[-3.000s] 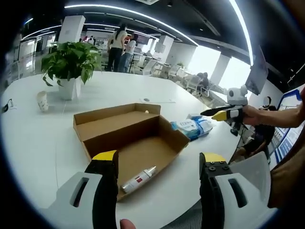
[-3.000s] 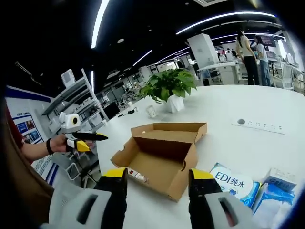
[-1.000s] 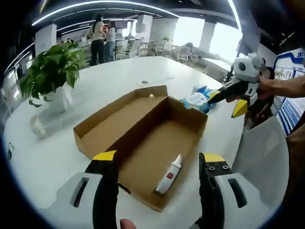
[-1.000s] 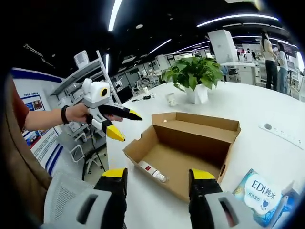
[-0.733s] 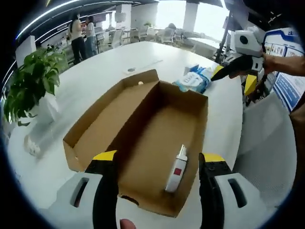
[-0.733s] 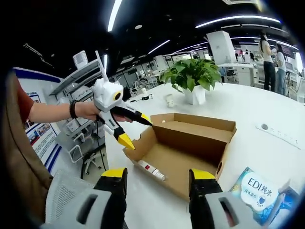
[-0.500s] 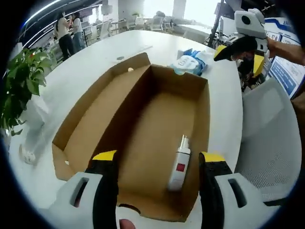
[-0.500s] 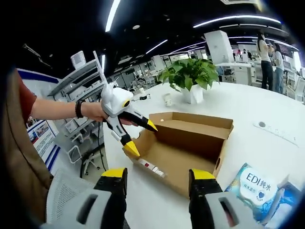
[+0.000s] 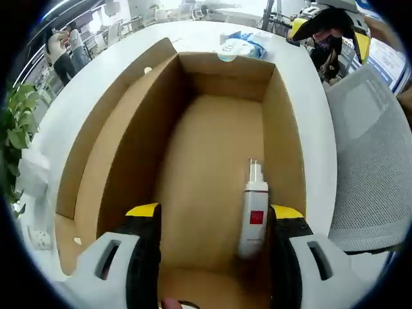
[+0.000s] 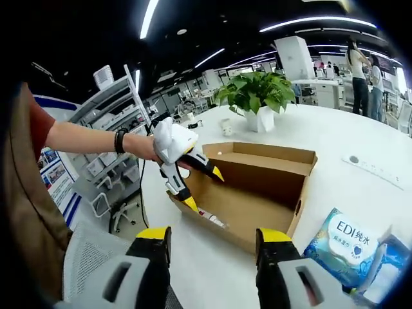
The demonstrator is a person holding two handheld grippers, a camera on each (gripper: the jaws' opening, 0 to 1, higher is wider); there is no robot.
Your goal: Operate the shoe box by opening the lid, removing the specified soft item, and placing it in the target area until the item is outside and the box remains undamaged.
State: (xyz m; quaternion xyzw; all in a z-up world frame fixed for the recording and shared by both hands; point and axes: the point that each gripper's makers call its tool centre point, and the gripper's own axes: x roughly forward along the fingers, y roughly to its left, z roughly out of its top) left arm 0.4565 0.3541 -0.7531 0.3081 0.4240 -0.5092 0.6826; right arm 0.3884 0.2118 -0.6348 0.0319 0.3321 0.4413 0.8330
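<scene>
Bright, even office light from ceiling strip lamps [image 10: 147, 19] overhead; daylight glare blows out the far windows at top of my left gripper view. Box interior [image 9: 206, 161] evenly lit, soft shadow along its walls. Strong fisheye bend at edges; bkgd slightly soft, no real motion blur.

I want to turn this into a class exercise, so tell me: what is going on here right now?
A person holding two grippers is working at an open cardboard shoe box on a white table. The left gripper, jaws open, hangs over the box just above a white tube lying on its floor. The right gripper waits open beside the box, near a blue wipes pack.
</scene>
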